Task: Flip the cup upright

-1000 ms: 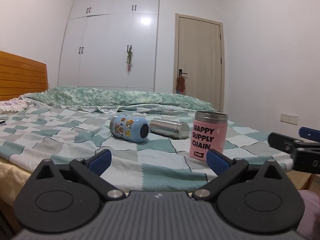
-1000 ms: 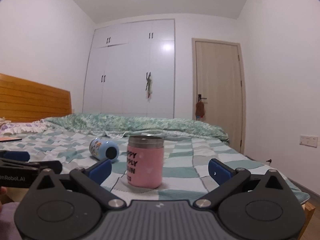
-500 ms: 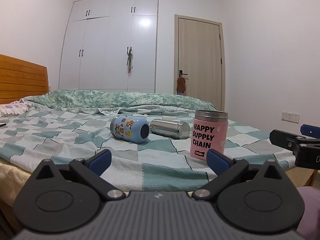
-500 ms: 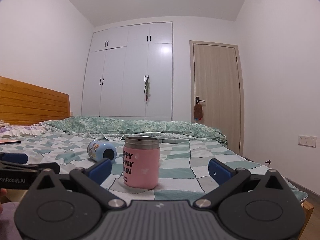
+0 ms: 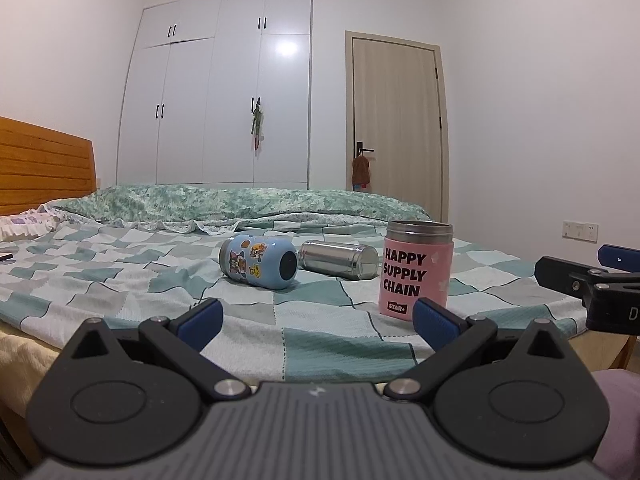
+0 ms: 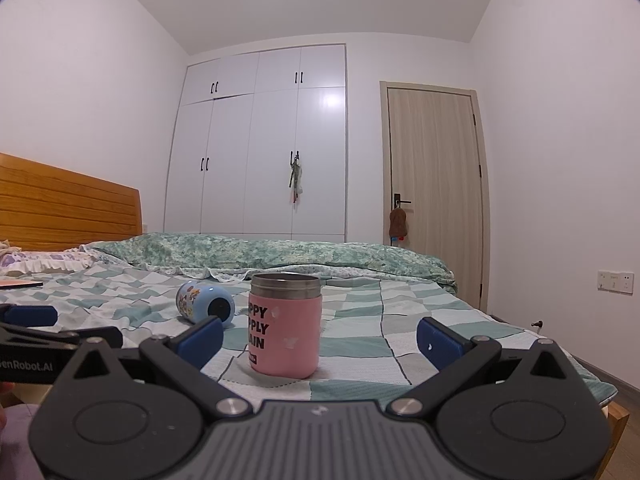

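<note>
On the checked green-and-white bedspread point(image 5: 320, 344), the upright pink steel-rimmed cup point(image 5: 416, 268) stands near the front edge; the sticker-covered blue cup point(image 5: 256, 262) lies on its side to its left; the silver steel cup point(image 5: 340, 259) lies between them, further back.

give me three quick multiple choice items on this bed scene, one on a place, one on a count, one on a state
1. Where does the silver cup lie?
A. behind the blue cup
B. on the floor
C. inside the pink cup

2. How many cups are on the bed?
A. one
B. three
C. five

3. How is the pink cup?
A. on its side
B. upside down
C. upright

Key: 1 A, left wrist view shows it lying just past the blue one; 2 B, blue, silver, pink; 3 C, steel rim up, lettering reads level.
</note>
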